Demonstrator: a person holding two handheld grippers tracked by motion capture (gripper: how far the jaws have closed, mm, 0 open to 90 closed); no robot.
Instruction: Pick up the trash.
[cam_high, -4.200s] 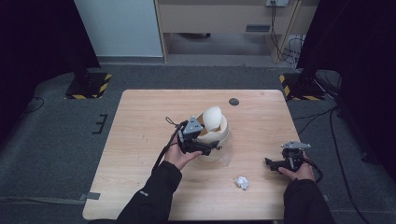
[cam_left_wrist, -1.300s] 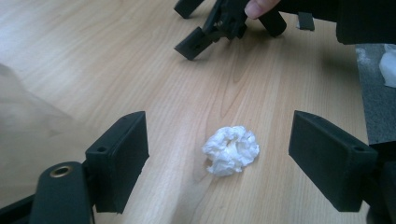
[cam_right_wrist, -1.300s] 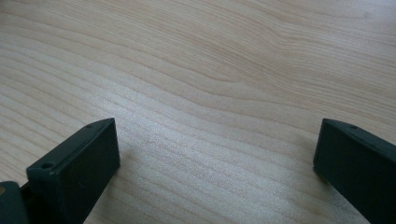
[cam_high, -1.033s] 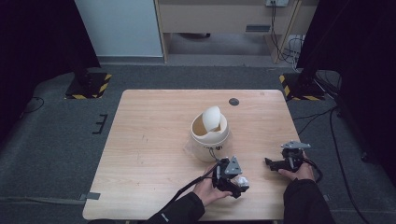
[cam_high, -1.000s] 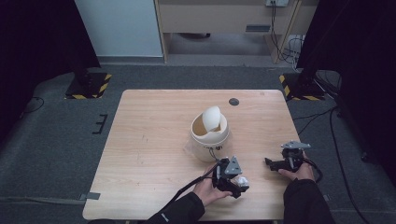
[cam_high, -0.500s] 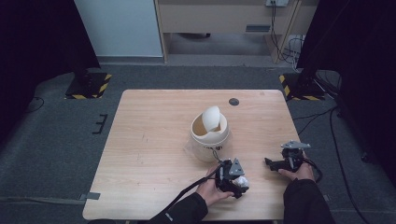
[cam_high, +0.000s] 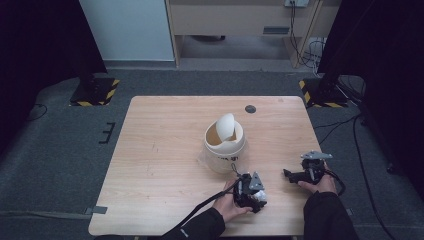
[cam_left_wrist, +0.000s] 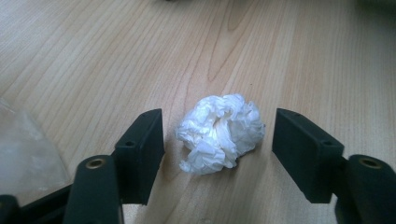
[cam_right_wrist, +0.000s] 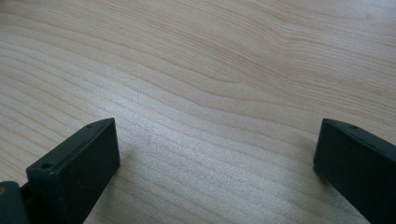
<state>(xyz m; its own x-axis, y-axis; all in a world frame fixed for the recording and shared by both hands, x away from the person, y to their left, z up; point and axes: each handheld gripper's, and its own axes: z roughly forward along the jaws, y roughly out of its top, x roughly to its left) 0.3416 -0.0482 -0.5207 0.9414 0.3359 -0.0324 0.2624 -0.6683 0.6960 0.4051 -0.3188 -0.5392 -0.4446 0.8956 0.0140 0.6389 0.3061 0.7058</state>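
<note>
Left gripper view: the crumpled white paper ball (cam_left_wrist: 219, 132) lies on the light wooden table (cam_left_wrist: 93, 56) between the left gripper (cam_left_wrist: 218, 144)'s 2 black jaws, which have just been closing but stand apart, not touching it. High view: the ball sits at 5 o'clock from the cream swing-lid bin (cam_high: 225, 142). Right gripper (cam_right_wrist: 217, 163), at 3 o'clock, rests with jaws wide apart.
</note>
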